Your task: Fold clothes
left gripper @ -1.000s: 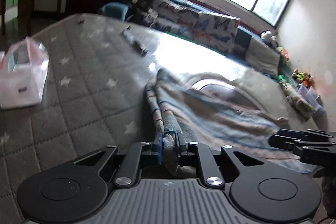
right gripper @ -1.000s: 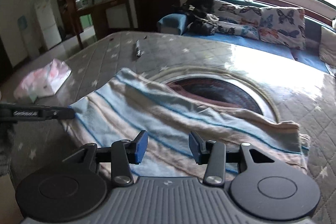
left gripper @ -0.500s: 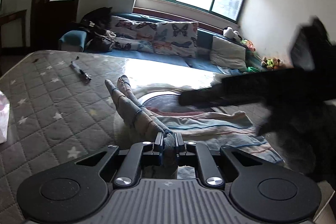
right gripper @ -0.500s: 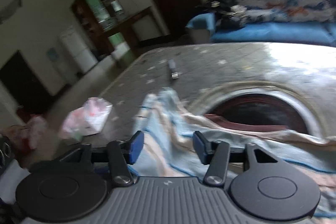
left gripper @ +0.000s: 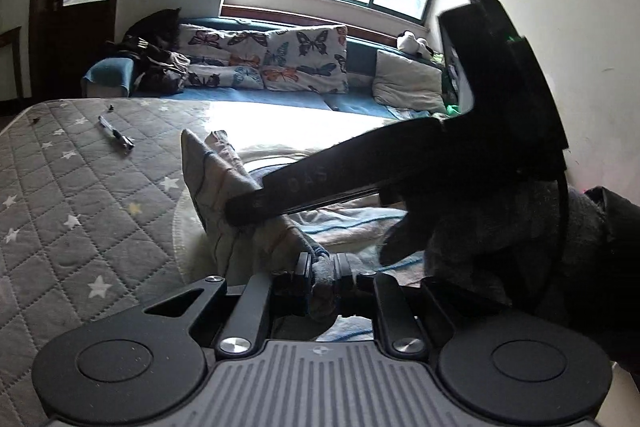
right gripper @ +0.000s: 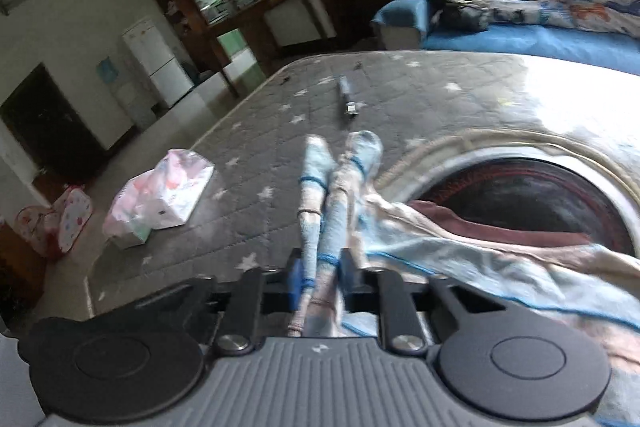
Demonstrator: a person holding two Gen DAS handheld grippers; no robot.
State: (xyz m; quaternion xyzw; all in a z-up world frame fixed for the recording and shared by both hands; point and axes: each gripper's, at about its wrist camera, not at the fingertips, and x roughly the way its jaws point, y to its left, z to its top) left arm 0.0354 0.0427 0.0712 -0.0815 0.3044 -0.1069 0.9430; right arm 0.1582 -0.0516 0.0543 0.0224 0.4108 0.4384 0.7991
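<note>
On my left wrist view, the left gripper (left gripper: 322,269) is closed tight on a bunched edge of the striped towel (left gripper: 224,195), the cloth squeezed between the two pads with no gap showing. From that pinch the towel rises in a ridge away from me, then drops onto the quilted mattress (left gripper: 80,195), with the rest of it spread flat toward the mattress's right side. The right gripper (left gripper: 244,207) crosses this view from the right as a dark bar, its tip meeting the raised fold of the towel.

On my right wrist view, the right gripper (right gripper: 319,277) is also clamped down, its jaws nearly together around two rolled layers of the same towel (right gripper: 324,203). Those layers run forward as twin cords and end in a rounded tip near the middle of the mattress (right gripper: 256,147). The loose part of the towel drapes off to the right over the round patterned patch (right gripper: 532,195) in the mattress cover.

As for containers, a pale pink plastic bag (right gripper: 160,195) lies near the mattress's left edge, crumpled, with something light-coloured inside that I cannot identify. A small pink dotted bag (right gripper: 60,223) sits on the floor beyond that edge; its contents are hidden. A dark pen-like object (right gripper: 347,98) lies toward the far edge of the mattress, well apart from the towel.
</note>
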